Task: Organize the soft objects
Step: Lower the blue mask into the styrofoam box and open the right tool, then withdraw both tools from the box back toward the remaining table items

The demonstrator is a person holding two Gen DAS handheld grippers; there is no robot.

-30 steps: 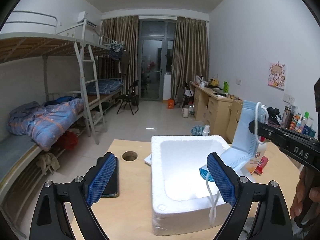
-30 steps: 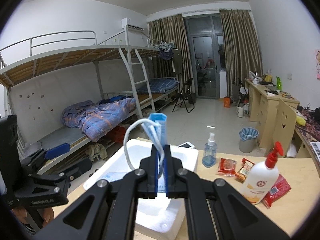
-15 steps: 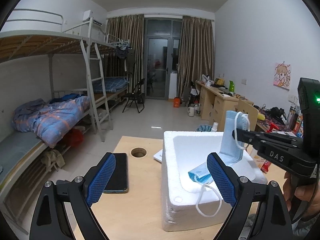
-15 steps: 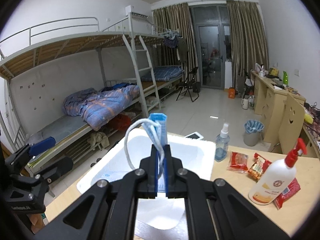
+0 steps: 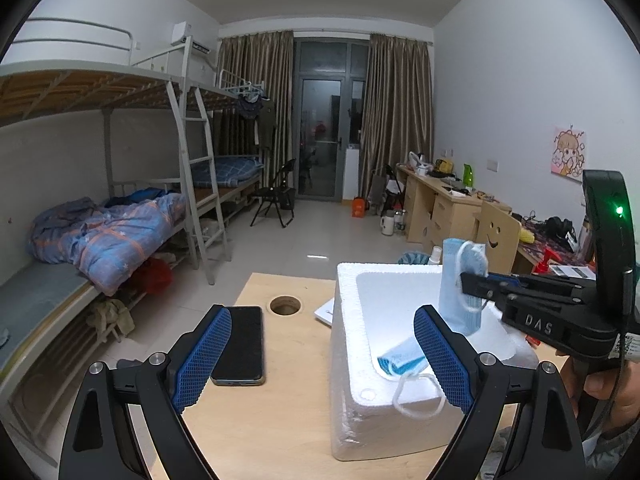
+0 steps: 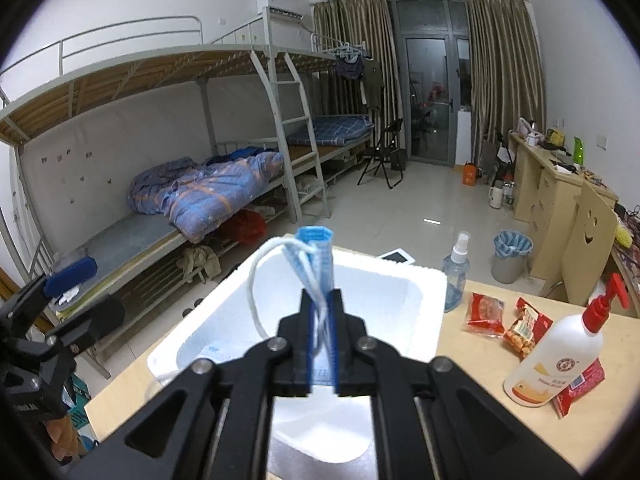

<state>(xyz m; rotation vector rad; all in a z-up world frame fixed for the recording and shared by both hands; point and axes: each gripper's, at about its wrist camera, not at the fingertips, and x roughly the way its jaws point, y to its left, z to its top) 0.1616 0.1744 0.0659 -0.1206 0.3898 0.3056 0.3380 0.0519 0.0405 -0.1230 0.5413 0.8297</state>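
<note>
Right wrist view: our right gripper (image 6: 321, 312) pinches a folded face mask (image 6: 316, 258) upright over the foam box (image 6: 430, 280); our left gripper (image 5: 320, 354) gapes wide, empty, second mask (image 5: 400, 360) draped on the box's near rim.

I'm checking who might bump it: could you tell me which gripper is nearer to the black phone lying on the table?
Left. The left gripper hangs open with one finger directly beside the black phone. The right gripper, shut on a folded mask, sits over the foam box, farther away.
</note>
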